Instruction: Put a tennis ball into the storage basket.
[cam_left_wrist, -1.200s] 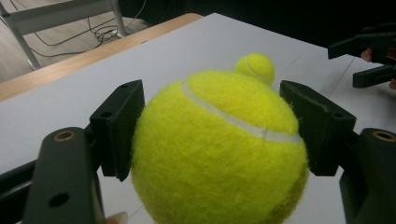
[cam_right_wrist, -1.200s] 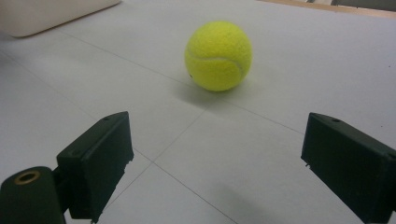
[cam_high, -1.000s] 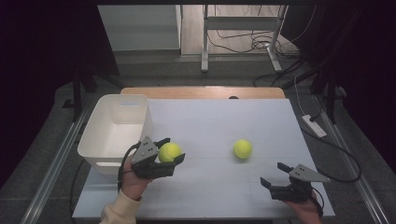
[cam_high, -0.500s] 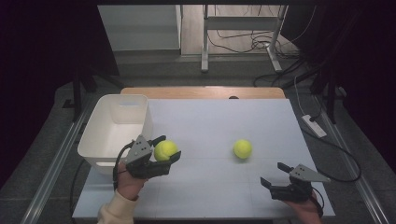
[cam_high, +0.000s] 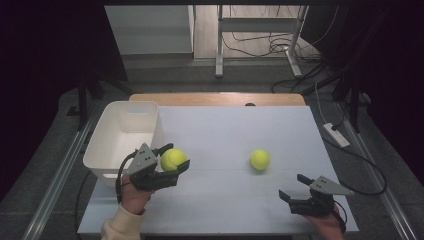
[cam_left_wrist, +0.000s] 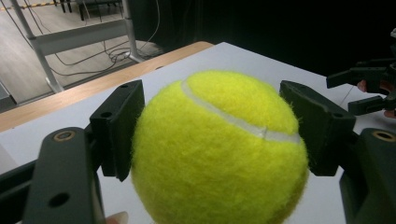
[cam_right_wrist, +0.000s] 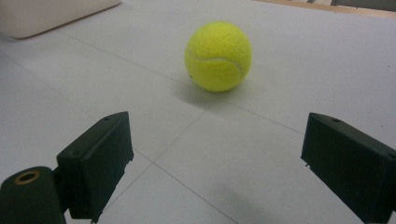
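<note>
- Two yellow tennis balls are showing here: one held ball (cam_high: 173, 159) and one loose ball (cam_high: 260, 159).
- The left gripper (cam_high: 172, 162) is hanging at the near left of the white counter (cam_high: 225, 130), and its fingers (cam_left_wrist: 119, 126) are clenching the held ball from both sides.
- In the left gripper view the held ball (cam_left_wrist: 219, 149) is sitting snug between the two black pads, with its white seam curving across the top.
- The held ball is sitting just to the right of the white bin (cam_high: 125, 137), close to the bin's near right corner.
- The bin is standing on the left side of the counter, with its open top facing up.
- The loose ball is lying on the counter right of the middle, well apart from the held ball.
- The right gripper (cam_high: 295, 187) is staying low at the near right of the counter, with its fingers (cam_right_wrist: 100, 156) spread wide and holding nothing.
- In the right gripper view the loose ball (cam_right_wrist: 218, 56) is lying farther off than the open fingers, not touching them.
- A person's hand (cam_high: 134, 192) in a pale sleeve is holding the left gripper from below.
</note>
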